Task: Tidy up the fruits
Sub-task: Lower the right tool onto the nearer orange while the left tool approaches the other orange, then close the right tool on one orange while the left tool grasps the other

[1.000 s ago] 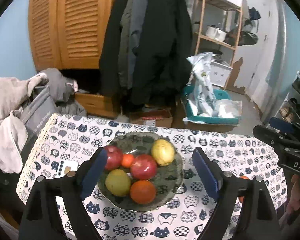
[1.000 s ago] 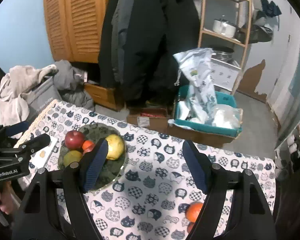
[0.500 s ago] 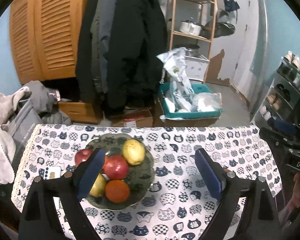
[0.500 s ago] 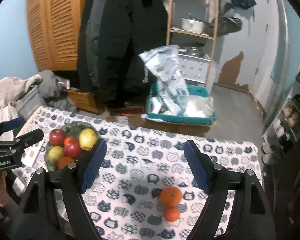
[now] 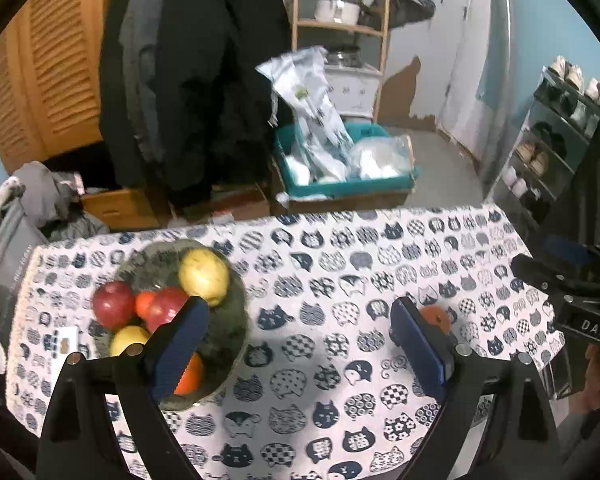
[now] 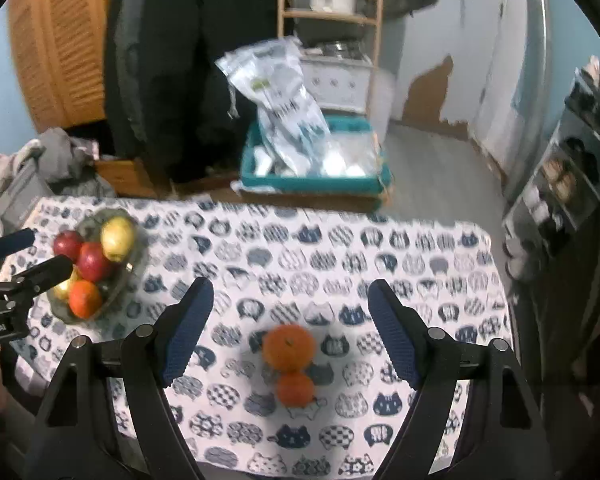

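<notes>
Both tongs have swung away from the bowl (image 6: 120, 280), jaws just widening, empty. Right tongs (image 6: 290, 332) spread over two oranges (image 6: 289, 347): centre on the nearer one (image 6: 295, 389), then pinch gently.

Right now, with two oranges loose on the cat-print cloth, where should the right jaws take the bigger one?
Across the widest part of the bigger orange, from above. It is round, stem up, and the smaller orange touches its near side, so close left-to-right. The right gripper is open and empty.
</notes>
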Motion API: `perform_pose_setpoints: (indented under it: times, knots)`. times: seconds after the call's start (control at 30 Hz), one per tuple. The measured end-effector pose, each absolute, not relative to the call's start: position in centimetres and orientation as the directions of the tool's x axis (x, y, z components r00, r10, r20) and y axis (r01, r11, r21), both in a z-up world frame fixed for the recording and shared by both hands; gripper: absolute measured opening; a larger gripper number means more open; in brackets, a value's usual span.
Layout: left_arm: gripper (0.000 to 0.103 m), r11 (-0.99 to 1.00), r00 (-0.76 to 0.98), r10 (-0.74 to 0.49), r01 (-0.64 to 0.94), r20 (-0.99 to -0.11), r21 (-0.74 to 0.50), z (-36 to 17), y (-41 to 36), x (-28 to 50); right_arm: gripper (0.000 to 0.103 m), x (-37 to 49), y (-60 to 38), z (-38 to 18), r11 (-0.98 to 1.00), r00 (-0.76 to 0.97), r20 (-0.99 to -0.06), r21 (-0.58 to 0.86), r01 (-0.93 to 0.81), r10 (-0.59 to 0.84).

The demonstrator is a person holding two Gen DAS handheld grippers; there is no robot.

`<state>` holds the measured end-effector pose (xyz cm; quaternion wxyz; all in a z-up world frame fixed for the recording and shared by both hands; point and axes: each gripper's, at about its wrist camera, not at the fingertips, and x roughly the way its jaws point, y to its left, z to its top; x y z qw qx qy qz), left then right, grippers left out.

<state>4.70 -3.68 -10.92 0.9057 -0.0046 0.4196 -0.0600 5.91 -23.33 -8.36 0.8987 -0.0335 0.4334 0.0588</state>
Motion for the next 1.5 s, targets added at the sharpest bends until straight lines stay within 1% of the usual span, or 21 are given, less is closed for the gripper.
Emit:
perform_pose_setpoints:
  times: [0.27, 0.43, 0.7, 0.8, 0.97, 1.07, 1.13, 1.2, 1.33, 1.5]
  knots:
    - [0.094, 0.989, 0.547, -0.125, 0.135, -0.828, -0.06, -15.8, -6.2, 6.1, 0.08, 6.3, -25.3, -13.0, 0.994, 0.513, -0.854, 0.036, -0.103, 0.084]
    - [0.094, 0.987, 0.49, -0.122, 0.153, -0.863, -0.053, -18.6, -7.6, 6.8, 0.08, 6.7, -25.8, -16.9, 0.994, 0.42, -0.903, 0.055, -0.098, 0.092]
    - [0.094, 0.986, 0.409, -0.103, 0.16, -0.907, -0.04, -22.8, -8.7, 7.4, 0.079, 6.7, -25.8, -21.9, 0.992, 0.297, -0.951, 0.054, -0.111, 0.085]
    - [0.094, 0.986, 0.385, -0.092, 0.164, -0.918, -0.03, -23.8, -9.0, 7.5, 0.074, 6.9, -25.9, -23.3, 0.993, 0.261, -0.962, 0.059, -0.106, 0.085]
    - [0.094, 0.985, 0.353, -0.083, 0.17, -0.932, -0.024, -25.1, -9.3, 7.4, 0.07, 7.0, -25.8, -25.0, 0.992, 0.22, -0.97, 0.077, -0.101, 0.098]
    - [0.094, 0.986, 0.339, -0.084, 0.167, -0.937, -0.028, -25.6, -9.4, 7.4, 0.062, 7.0, -25.5, -25.8, 0.99, 0.19, -0.976, 0.092, -0.106, 0.111]
    - [0.094, 0.985, 0.336, -0.089, 0.167, -0.938, -0.034, -25.6, -9.7, 7.5, 0.051, 7.0, -25.3, -26.3, 0.989, 0.178, -0.978, 0.091, -0.117, 0.111]
    - [0.094, 0.985, 0.337, -0.092, 0.169, -0.937, -0.036, -25.6, -9.9, 7.6, 0.045, 6.9, -25.1, -26.5, 0.986, 0.168, -0.977, 0.107, -0.131, 0.128]
    - [0.094, 0.984, 0.338, -0.107, 0.174, -0.935, -0.05, -25.4, -10.4, 7.9, 0.044, 6.8, -25.4, -26.3, 0.987, 0.171, -0.978, 0.097, -0.132, 0.119]
    - [0.094, 0.979, 0.346, -0.143, 0.19, -0.927, -0.08, -24.8, -11.6, 8.4, 0.044, 6.7, -28.1, -24.9, 0.995, 0.216, -0.974, 0.06, -0.075, 0.075]
